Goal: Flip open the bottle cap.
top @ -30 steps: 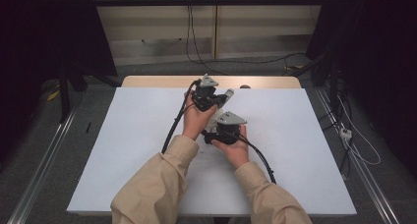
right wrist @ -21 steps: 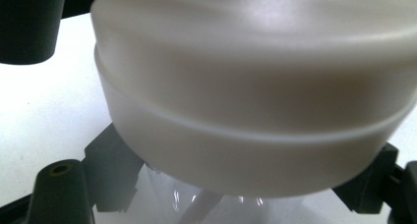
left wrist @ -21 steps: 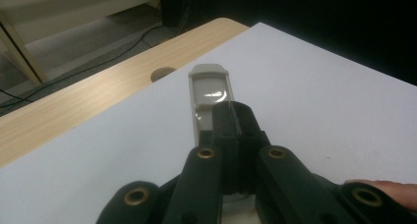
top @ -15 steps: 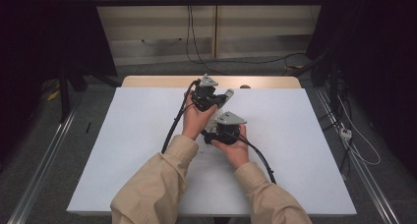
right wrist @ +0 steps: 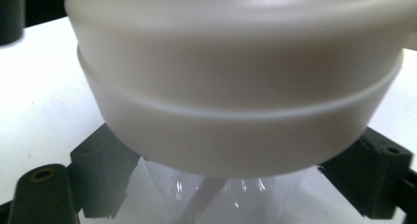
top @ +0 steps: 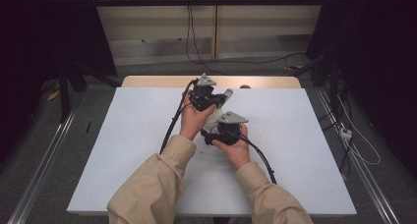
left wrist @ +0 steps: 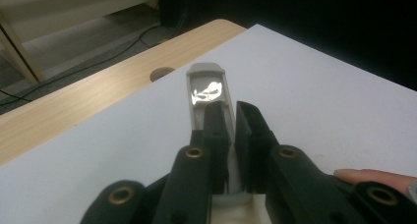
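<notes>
A person holds both grippers over the middle of the white table [top: 305,145]. Between them is a pump bottle. My left gripper [left wrist: 232,116] has its jaws closed on the grey-white pump spout [left wrist: 206,81], which sticks out past the fingertips; these jaws have just been opening slightly. In the high view the spout [top: 227,93] points right from the left gripper [top: 219,98]. My right gripper [right wrist: 226,184] flanks the clear bottle [right wrist: 231,199] just under its wide white collar [right wrist: 236,86]. Its jaws have just been opening, and the bottle is still between them. The right gripper [top: 214,128] sits nearer the person.
A wooden strip [left wrist: 74,106] with a round hole [left wrist: 162,74] runs along the table's far edge. Black cables [top: 172,123] trail from both grippers across the white top. Metal rails [top: 39,170] run along the floor on both sides.
</notes>
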Available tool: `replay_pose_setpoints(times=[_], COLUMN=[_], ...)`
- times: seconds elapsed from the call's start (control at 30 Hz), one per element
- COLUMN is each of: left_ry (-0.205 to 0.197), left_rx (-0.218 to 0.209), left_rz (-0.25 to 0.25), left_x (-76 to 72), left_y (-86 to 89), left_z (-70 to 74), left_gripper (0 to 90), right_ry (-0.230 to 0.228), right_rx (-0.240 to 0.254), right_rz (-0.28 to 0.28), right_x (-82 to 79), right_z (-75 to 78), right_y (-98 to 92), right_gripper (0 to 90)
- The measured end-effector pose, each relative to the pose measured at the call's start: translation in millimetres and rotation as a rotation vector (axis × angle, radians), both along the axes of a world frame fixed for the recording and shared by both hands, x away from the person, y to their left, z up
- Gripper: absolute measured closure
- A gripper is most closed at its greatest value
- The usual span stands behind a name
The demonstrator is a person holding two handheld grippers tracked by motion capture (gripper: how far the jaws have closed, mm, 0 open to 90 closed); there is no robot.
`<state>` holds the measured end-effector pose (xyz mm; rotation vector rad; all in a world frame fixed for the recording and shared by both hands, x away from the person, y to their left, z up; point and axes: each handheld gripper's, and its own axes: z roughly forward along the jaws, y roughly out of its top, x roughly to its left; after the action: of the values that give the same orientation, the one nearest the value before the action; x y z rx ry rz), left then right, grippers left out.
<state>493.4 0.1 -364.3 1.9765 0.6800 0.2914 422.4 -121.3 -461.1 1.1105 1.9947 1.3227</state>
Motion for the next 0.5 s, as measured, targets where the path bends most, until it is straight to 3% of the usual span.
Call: replay_pose_setpoints(times=[0.2,0.5], left_ry=[-0.017,-0.002], left_rx=[0.005,0.021], left_rz=[0.010,0.025], left_x=[-2.4,-7.5], left_y=[4.7,17.3], left_z=[5.6,10.6], left_gripper=[74.1,57.8], right_ry=[0.014,0.024], right_rx=[0.001,-0.003], right_rz=[0.010,0.020], right_x=[-2.3,-5.4], right_z=[2.6,6.7], right_y=[-1.8,-4.9], right_gripper=[11.0,10.2])
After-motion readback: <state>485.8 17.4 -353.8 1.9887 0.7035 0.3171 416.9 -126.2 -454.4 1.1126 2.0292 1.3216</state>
